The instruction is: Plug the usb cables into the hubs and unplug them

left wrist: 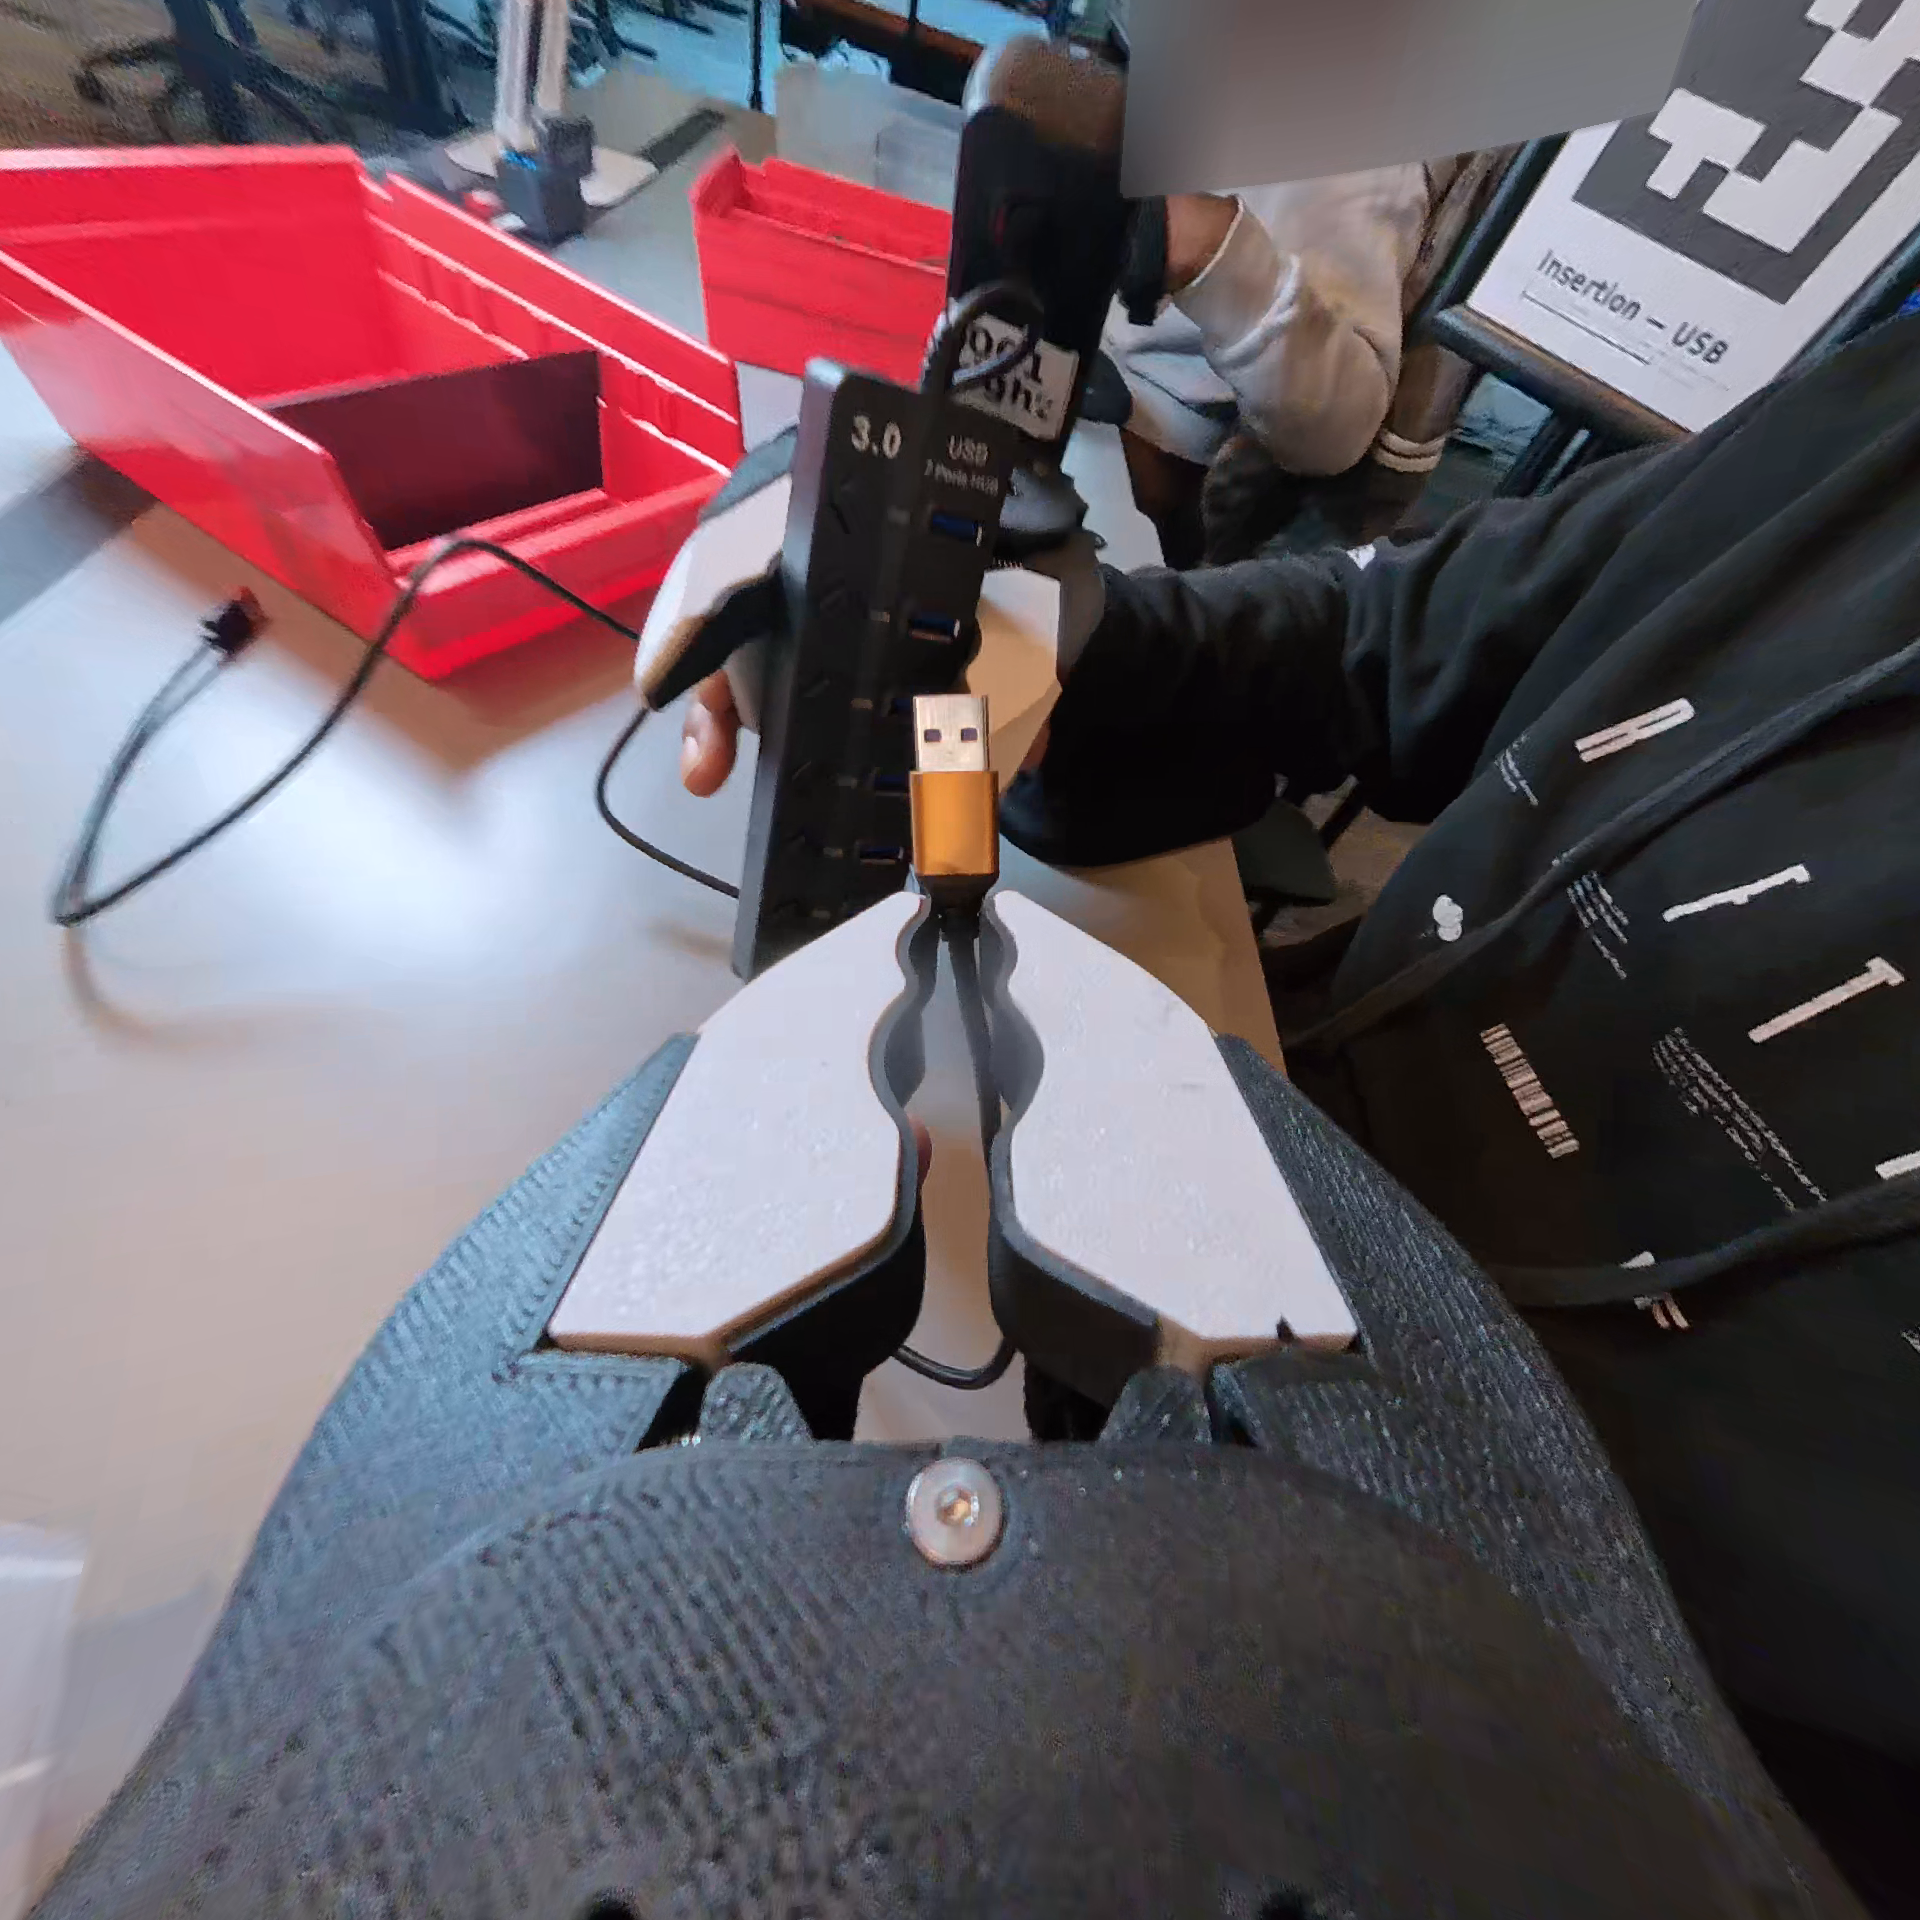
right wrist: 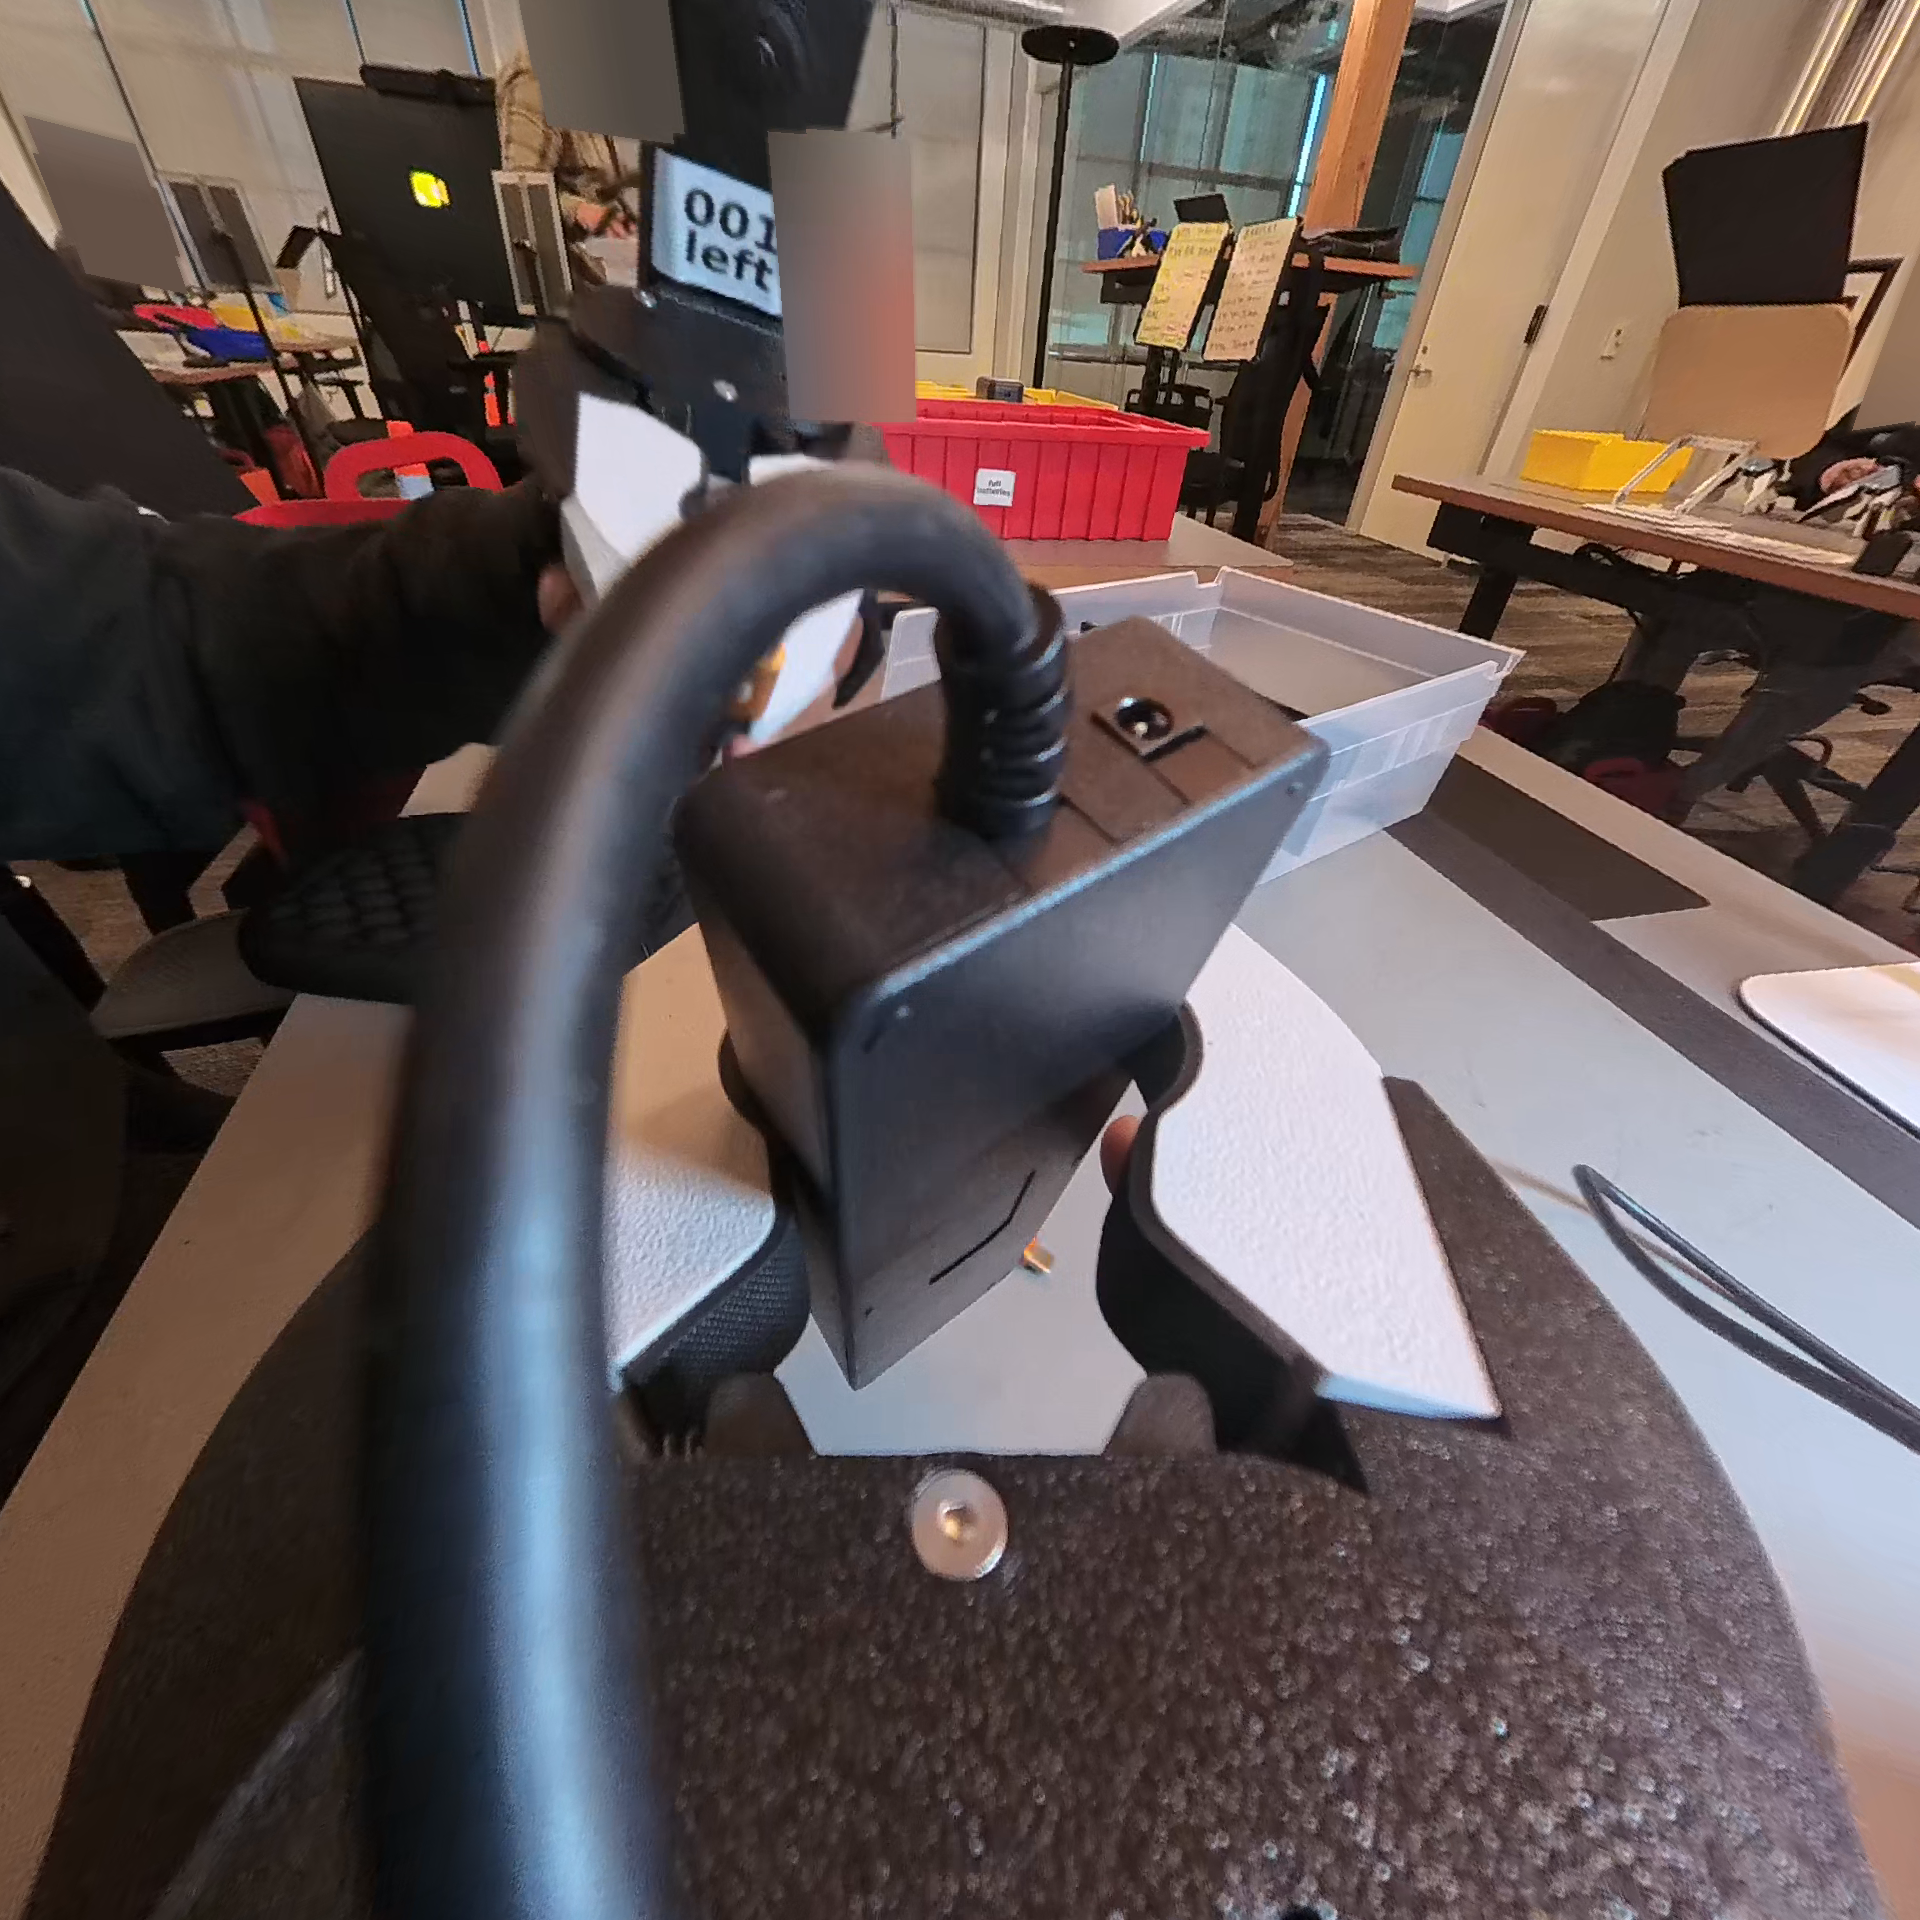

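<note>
- Our left gripper (left wrist: 954, 906) pinches the USB cable (left wrist: 977, 1039) just behind its orange plug (left wrist: 953, 805).
- Our right gripper (right wrist: 966, 1164) clamps the black hub (right wrist: 966, 935), held upright above the surface (left wrist: 312, 1039), plug just before its ports.

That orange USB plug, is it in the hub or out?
Out. The orange USB plug shows its whole metal tip bare, held by the left gripper before the black hub.

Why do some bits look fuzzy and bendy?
Left wrist view: the plug is sharp, but the red bin and the thin cable are smeared by motion, and the edges bend from the wide lens. Right wrist view: the thick cable is close and blurry, and the hub looks stretched.
</note>
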The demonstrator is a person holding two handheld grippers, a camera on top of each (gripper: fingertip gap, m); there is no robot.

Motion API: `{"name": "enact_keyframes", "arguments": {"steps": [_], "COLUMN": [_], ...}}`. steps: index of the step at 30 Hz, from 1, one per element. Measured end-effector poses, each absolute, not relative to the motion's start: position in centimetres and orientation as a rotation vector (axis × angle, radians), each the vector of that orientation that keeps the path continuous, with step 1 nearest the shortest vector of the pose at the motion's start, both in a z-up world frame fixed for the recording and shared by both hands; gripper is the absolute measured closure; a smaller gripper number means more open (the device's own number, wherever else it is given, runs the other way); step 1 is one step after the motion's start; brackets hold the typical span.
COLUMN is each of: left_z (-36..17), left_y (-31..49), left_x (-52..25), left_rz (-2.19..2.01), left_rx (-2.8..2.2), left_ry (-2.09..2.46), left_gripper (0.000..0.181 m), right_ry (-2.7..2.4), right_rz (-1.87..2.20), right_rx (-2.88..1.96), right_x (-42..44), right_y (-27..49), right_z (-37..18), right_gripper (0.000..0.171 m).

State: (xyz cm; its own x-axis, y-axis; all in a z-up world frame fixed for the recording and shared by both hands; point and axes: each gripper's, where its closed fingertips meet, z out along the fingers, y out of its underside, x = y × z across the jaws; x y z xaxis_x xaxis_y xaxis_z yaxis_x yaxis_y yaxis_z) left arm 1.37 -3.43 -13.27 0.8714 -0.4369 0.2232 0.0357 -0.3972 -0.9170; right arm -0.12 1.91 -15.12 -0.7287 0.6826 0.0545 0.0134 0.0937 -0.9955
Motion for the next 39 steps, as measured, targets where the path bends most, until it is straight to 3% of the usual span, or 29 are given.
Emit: {"name": "enact_keyframes", "arguments": {"steps": [6, 10, 16, 18, 20, 24, 29, 33, 35, 39], "left_z": [-12.0, -14.8, -22.6, -22.3, -22.1, -20.2, -19.6, -19.8, -20.0, -19.2], "left_y": [-2.9, -1.1, 4.5, 6.1, 6.7, 4.7, 2.1, 2.0, 2.0, 2.1], "left_x": [-5.0, -3.6, 3.2, 3.7, 3.5, 4.1, 4.8, 4.9, 4.8, 3.7], "left_rz": [-0.056, 0.076, -0.065, -0.073, -0.052, -0.384, -0.836, -0.870, -0.833, -0.775], "left_rx": [-1.985, -2.065, -2.110, -2.026, -1.998, -1.926, -1.842, -1.830, -1.840, -1.816], "left_ry": [0.104, 0.163, 0.279, 0.239, 0.255, 0.257, 0.166, 0.149, 0.159, 0.119], "left_gripper": [0.171, 0.124, 0.090, 0.098, 0.122, 0.124, 0.124, 0.124, 0.124, 0.126], "right_ry": [-1.832, -1.751, -1.556, -1.530, -1.526, -1.660, -1.945, -2.025, -2.025, -1.974], "right_rz": [1.750, 1.900, 2.125, 2.148, 2.153, 2.126, 2.090, 2.021, 2.016, 1.995], "right_rx": [-0.721, -0.770, -0.879, -0.890, -0.890, -0.802, -0.716, -0.780, -0.808, -0.825], "right_x": [-0.2, -0.1, -0.3, -0.3, -0.3, 0.6, 1.8, 1.2, 0.9, 0.5], "right_y": [2.5, 3.0, 4.3, 4.3, 4.2, 4.0, 2.0, 0.1, 0.2, 0.8], "right_z": [-14.7, -13.3, -11.3, -11.0, -10.9, -11.1, -13.9, -16.1, -16.4, -15.9], "right_gripper": [0.102, 0.098, 0.100, 0.098, 0.098, 0.101, 0.089, 0.092, 0.105, 0.106]}}
